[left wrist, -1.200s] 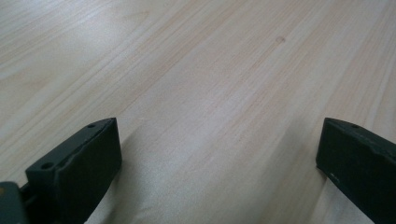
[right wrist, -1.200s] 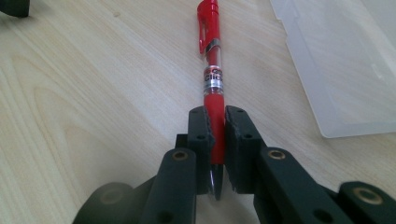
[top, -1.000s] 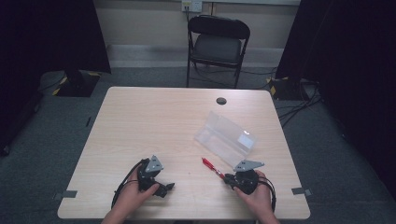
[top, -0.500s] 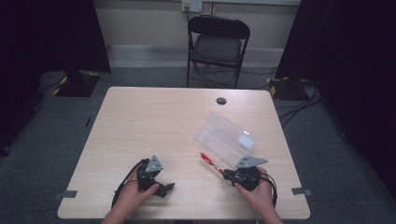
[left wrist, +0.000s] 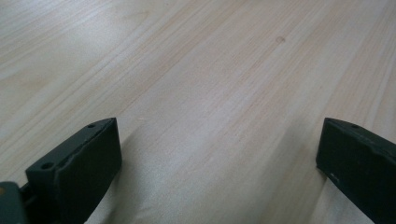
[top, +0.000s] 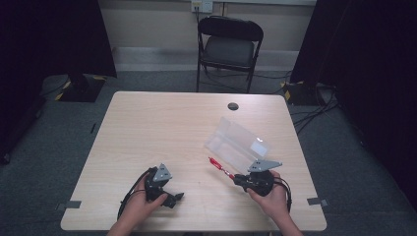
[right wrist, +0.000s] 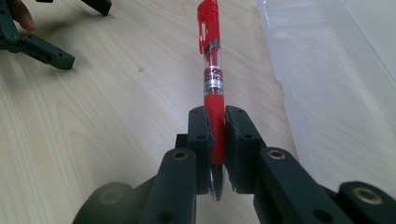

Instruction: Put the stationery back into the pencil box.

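Red plastic click pen (right wrist: pixel 211 88) is pinched between the jaws of the right gripper (right wrist: pixel 216 135), held low on its rubbery grip section with the clip end pointing toward the top of the right gripper view. From the high view the pen (top: pixel 220 167) sits just right of the frame's centre, hanging over the pale wood counter (top: pixel 162 132), right next to the clear plastic pencil case (top: pixel 237 145) lying open.

Looks like the job is dropping the pen into that case. I'd swing it over the tray, lower it until it's nearly lying flat inside the walls, then let go so it doesn't bounce out or catch the rim.

Left gripper (top: pixel 169 196) is resting at lower left, jaws spread wide with nothing between them.
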Motion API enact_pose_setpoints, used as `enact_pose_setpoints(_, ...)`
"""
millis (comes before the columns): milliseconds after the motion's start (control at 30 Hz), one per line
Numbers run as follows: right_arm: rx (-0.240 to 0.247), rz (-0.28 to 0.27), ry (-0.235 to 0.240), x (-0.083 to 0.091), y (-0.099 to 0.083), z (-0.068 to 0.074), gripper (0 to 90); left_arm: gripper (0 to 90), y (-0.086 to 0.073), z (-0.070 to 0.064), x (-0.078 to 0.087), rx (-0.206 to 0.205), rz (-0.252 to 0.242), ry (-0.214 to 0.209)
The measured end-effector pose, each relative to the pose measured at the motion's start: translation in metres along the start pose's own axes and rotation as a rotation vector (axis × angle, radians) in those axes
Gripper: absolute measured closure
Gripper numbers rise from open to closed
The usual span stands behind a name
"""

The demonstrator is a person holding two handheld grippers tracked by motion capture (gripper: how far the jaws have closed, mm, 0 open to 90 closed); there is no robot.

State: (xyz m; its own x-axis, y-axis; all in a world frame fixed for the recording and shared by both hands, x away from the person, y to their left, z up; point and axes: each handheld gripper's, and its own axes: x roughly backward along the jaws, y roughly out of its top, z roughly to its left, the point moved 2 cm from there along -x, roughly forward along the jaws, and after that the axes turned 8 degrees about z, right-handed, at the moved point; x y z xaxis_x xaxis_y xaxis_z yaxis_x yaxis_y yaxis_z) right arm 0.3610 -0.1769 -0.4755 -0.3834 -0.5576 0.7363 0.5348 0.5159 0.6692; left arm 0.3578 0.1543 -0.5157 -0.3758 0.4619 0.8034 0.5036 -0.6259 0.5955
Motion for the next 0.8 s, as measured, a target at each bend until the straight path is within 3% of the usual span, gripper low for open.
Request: enact_pose_setpoints(800,-0.003,-0.02,-0.003,0.007,0.02,-0.017,81.2,0.0,0.0,0.0,0.0,0.0,-0.003,-0.003)
